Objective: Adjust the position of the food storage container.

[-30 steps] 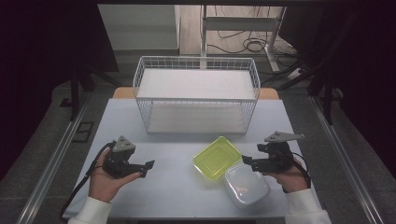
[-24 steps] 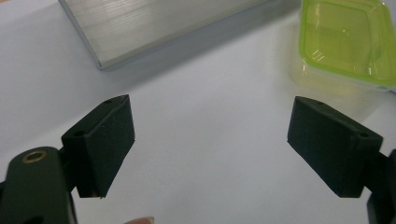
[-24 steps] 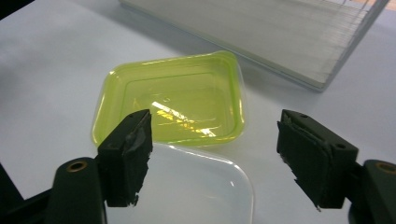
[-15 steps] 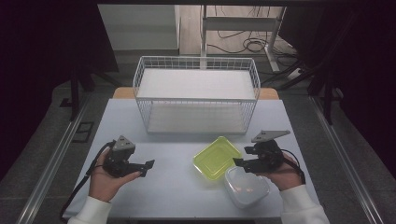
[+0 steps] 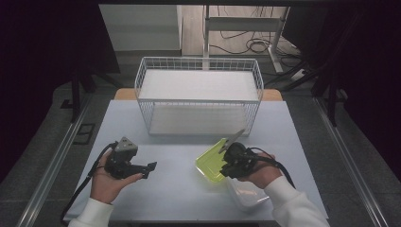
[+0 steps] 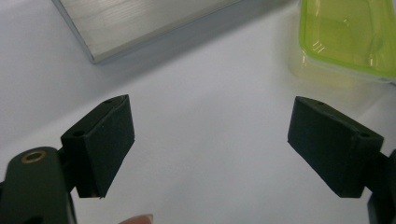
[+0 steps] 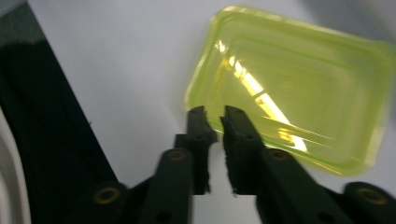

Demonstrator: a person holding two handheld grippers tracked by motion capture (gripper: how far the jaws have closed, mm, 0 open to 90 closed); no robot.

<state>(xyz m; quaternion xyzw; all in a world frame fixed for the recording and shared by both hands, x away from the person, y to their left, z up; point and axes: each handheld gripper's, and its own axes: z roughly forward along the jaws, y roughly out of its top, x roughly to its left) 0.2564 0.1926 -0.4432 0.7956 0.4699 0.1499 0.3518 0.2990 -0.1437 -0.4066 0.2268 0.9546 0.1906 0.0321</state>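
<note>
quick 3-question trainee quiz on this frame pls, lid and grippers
1. True or false: the left gripper has its jaws spread, with nothing between them.
2. What do the right gripper's jaws close on? A) wire basket B) green lid C) clear tub
3. Fill in: the wire basket stands at the ___ side of the table, away from the person.

Key: 1 true. 2 B, the rim of the green lid; the jaws have just been closing. 3 far.
</note>
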